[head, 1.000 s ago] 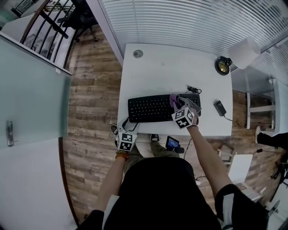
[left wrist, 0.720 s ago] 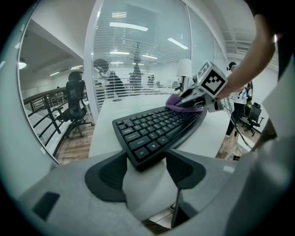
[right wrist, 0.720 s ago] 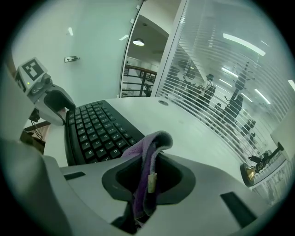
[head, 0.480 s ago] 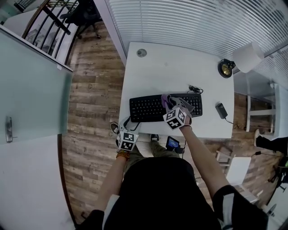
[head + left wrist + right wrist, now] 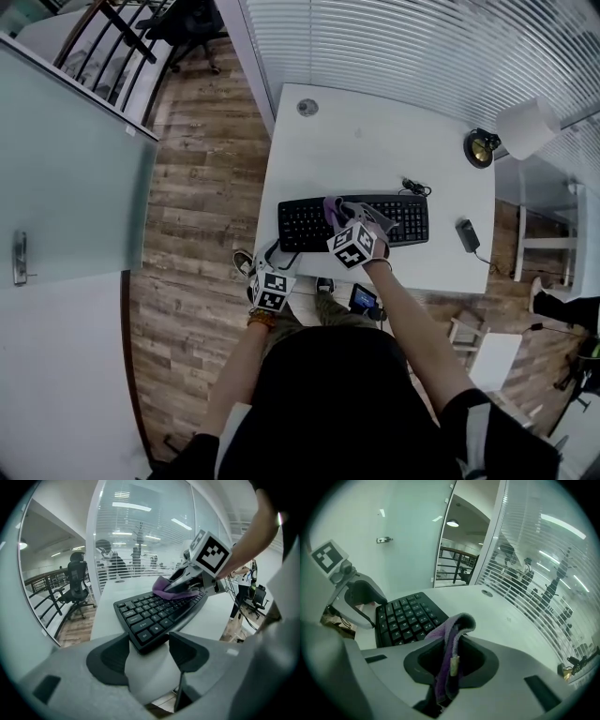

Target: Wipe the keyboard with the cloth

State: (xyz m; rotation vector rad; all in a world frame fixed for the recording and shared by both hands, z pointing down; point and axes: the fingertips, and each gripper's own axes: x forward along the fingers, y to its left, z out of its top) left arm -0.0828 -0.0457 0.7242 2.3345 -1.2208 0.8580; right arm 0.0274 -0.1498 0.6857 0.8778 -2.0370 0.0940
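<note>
A black keyboard (image 5: 394,220) lies near the front edge of the white desk (image 5: 375,141). My right gripper (image 5: 343,222) is shut on a purple cloth (image 5: 332,210) and presses it on the keys left of the keyboard's middle. In the right gripper view the cloth (image 5: 449,644) hangs folded between the jaws over the keyboard (image 5: 405,618). My left gripper (image 5: 273,261) stands open at the keyboard's front left corner. In the left gripper view that corner (image 5: 146,639) sits just ahead of the gap in my left gripper (image 5: 149,651), and the cloth (image 5: 171,590) is farther along.
A lamp (image 5: 525,127) with a round base (image 5: 481,148) stands at the desk's back right. A small black adapter (image 5: 466,234) and a cable (image 5: 415,187) lie right of the keyboard. A cable hole (image 5: 307,107) is at the back left. A glass partition (image 5: 66,169) is on the left.
My right gripper has slid the cloth leftward along the keyboard, from right of its middle to left of it. The left gripper has stayed at the front left corner.
</note>
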